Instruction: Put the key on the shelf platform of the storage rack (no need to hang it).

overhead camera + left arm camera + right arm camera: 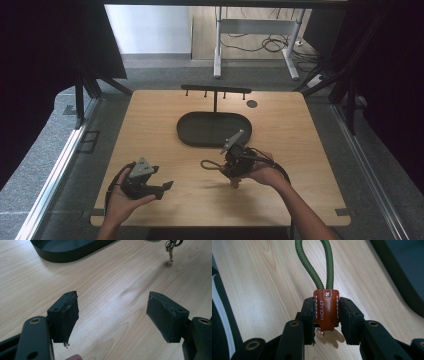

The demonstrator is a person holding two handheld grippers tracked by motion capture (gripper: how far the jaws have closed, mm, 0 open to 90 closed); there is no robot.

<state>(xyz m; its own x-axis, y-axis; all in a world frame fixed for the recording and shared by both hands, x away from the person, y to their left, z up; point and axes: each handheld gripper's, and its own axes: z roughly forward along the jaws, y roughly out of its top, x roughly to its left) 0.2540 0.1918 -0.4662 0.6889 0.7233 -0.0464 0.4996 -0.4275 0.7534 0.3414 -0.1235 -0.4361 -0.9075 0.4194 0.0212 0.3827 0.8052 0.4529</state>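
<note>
while the left gripper (pixel 145 181) rests low on the near bench (pixel 165 135) with jaws spread wide on nothing, the right gripper (pixel 327 315) grips a keychain (pixel 326 311) by its brown leather tab, just above the wood, green cord loop (pixel 317 262) running straight ahead from the jaws. beyond lies the dark oval tray (pixel 214 128), nearer the right hand (pixel 260 174), and behind it a hook rack (pixel 216 90).
</note>
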